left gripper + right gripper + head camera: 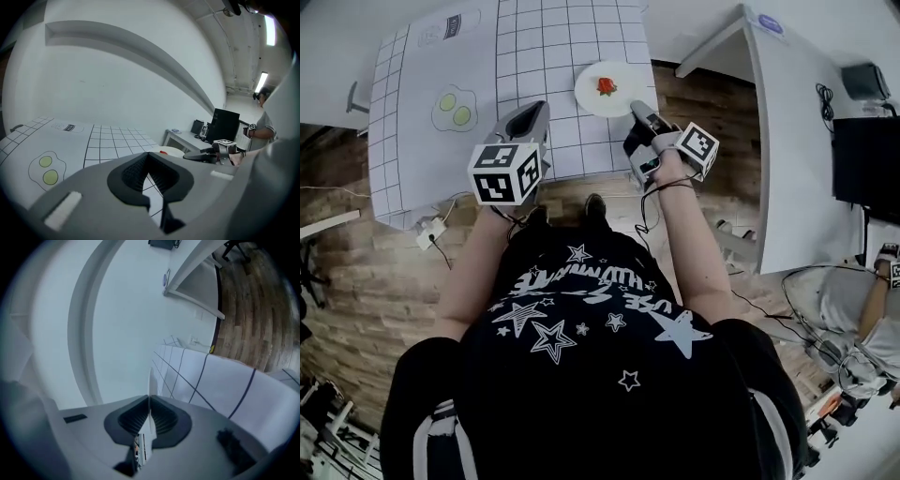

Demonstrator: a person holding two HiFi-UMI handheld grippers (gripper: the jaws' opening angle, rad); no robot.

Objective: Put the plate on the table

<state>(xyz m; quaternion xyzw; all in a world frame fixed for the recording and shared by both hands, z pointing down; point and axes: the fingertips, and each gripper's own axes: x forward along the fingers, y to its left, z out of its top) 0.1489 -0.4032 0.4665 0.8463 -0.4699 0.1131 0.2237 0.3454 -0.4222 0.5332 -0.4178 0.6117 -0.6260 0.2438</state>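
Observation:
A white plate (602, 90) with a red strawberry (607, 86) on it sits over the gridded sheet on the table (553, 56). My right gripper (637, 107) is at the plate's near right rim. In the right gripper view its jaws (148, 399) are shut on a thin white edge, the plate (151, 380) seen edge-on. I cannot tell whether the plate rests on the table or hangs just above it. My left gripper (534, 109) hovers to the plate's left, shut and empty (149, 158). Its view shows the plate (169, 151) and the right gripper (206, 157) off to the right.
A fried-egg drawing (454, 107) and a printed label (450, 28) lie on the sheet's left part. A second white table (797, 141) stands to the right with a dark monitor (867, 169) beyond it. Another person (862, 300) is at the far right. A power strip (431, 230) lies on the wood floor.

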